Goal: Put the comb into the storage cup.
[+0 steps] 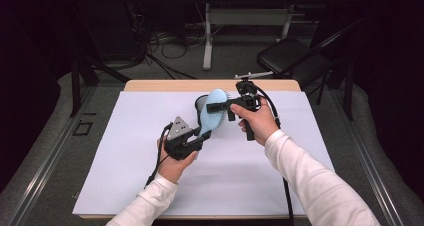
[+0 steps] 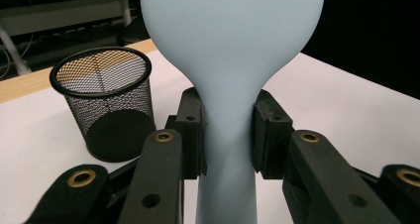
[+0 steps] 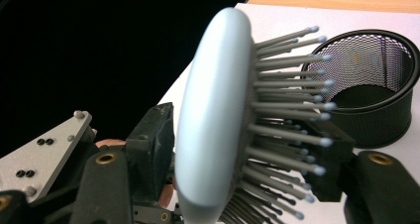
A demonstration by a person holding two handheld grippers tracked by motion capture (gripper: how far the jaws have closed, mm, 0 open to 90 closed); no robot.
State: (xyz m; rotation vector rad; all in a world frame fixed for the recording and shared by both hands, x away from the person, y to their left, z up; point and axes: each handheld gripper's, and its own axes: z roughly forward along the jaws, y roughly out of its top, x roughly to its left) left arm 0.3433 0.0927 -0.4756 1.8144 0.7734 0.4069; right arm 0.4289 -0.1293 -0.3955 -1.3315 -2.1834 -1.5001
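Fingers [image 2: 190, 130] of my left gripper [image 1: 192, 145] clamped the hairbrush [image 1: 211, 111] at its stiff, slick neck — brush aloft just before the mesh cup [image 2: 106, 102]. Right gripper [image 1: 220, 107] pinched the head — back and springy bristles; light, I judged.

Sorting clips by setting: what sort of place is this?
Probably a lab or recording room, not a home: a table under a white sheet, dark curtained sides, loose cables on the floor, and a folding chair behind.

Matt plastic hairbrush [image 2: 233, 50], wire-mesh cup [image 2: 106, 102]
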